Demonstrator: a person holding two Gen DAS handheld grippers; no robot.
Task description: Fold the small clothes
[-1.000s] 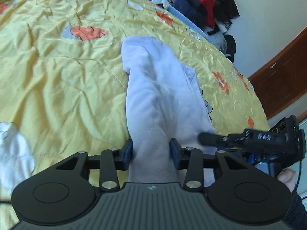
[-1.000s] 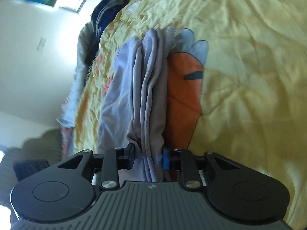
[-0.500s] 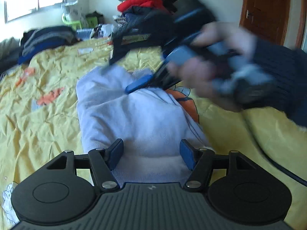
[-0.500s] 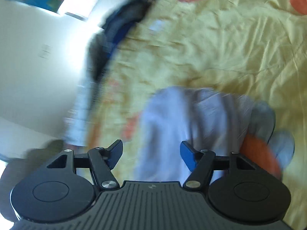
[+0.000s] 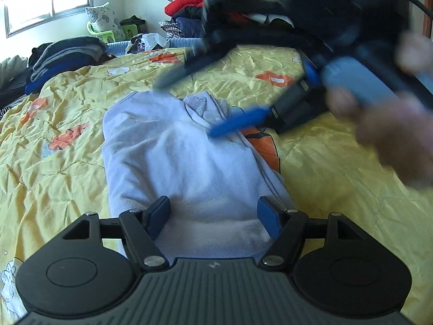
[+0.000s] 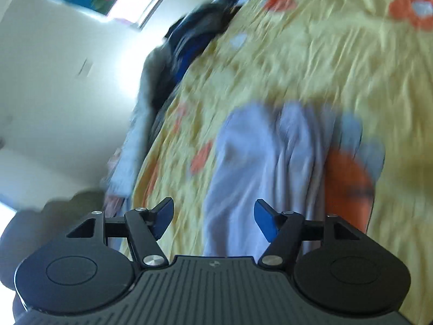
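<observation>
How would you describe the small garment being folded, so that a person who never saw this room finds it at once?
Look at the bed with the yellow flowered bedspread. Near its middle, right in front of the left hand-held gripper, lies the pale lilac garment, folded into a long strip. Unlike the dark clothes piles at the bed's far edges, it lies alone and is light-coloured.

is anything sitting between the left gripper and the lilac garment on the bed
Nothing visible does. The left gripper, jaws opening, has the near end of the lilac garment lying directly between its fingers on the yellow bedspread. The right gripper hovers over the garment's far end, not in the way.
</observation>
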